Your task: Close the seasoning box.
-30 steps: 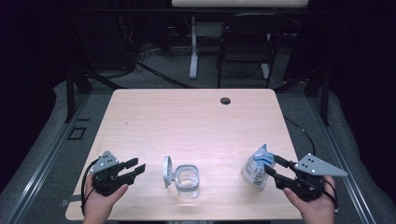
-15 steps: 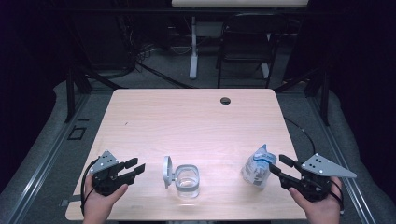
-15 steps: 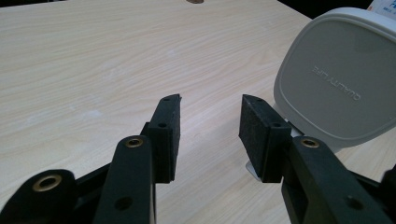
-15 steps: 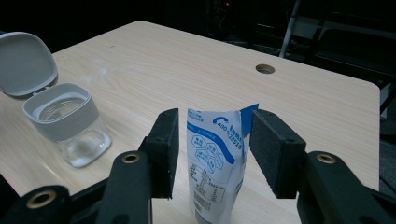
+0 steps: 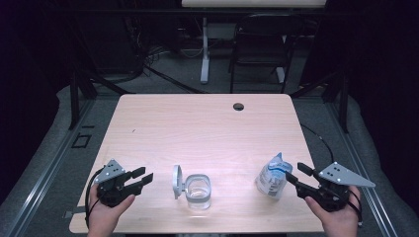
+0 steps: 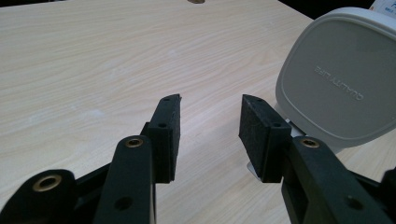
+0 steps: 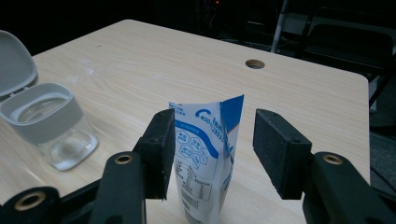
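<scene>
Meanwhile right gripper (image 7: 210,154) fingers, just widening, straddle the pouch (image 7: 205,158); left gripper (image 6: 210,135) fingers spread.

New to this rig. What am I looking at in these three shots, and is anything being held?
No robot here: a person holds a two-jaw tool in each hand at a wooden table. The high view looks down from above the person's side; the left tool is at the lower left, the right tool at the lower right. The other two pictures come from cameras riding on each tool, looking along its black jaws.

On the table: a clear jar with its grey lid flipped open, and a blue and white pouch standing upright.

The left tool is open and holds nothing; the lid stands just to its right in its own view. The right tool has just been opening; the pouch stands between its jaws, with a clear gap at one pad, so it does not look gripped.
</scene>
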Demonstrator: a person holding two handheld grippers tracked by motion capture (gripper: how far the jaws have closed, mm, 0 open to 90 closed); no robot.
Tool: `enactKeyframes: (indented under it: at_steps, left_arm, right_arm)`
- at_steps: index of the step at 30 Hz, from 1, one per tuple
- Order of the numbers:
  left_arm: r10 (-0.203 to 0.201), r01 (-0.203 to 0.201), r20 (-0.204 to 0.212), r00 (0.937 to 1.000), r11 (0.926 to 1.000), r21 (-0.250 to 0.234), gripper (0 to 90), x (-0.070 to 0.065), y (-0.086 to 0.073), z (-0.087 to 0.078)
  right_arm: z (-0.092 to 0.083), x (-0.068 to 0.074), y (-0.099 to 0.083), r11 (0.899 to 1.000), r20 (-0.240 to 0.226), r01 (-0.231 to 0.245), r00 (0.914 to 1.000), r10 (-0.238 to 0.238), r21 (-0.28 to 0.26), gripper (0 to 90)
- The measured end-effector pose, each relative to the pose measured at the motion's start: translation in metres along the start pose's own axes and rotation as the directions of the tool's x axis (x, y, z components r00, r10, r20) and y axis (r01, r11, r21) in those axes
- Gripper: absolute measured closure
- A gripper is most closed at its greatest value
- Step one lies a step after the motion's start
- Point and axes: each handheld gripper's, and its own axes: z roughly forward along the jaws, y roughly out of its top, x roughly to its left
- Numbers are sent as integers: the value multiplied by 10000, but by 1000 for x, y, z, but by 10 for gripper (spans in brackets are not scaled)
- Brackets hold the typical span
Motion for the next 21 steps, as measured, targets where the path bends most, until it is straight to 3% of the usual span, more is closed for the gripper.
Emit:
enactKeyframes:
  at_steps: [10,21]
  left_arm:
    - [8,-8,-39,10000,10000,15,587,1,-1,0]
    - [23,-23,-42,10000,10000,-7,586,1,0,0]
  right_arm:
    - [25,-2,-18,9985,-153,-294,9994,302,463,460]
    - [45,1,-31,9963,-69,-220,9997,226,827,427]
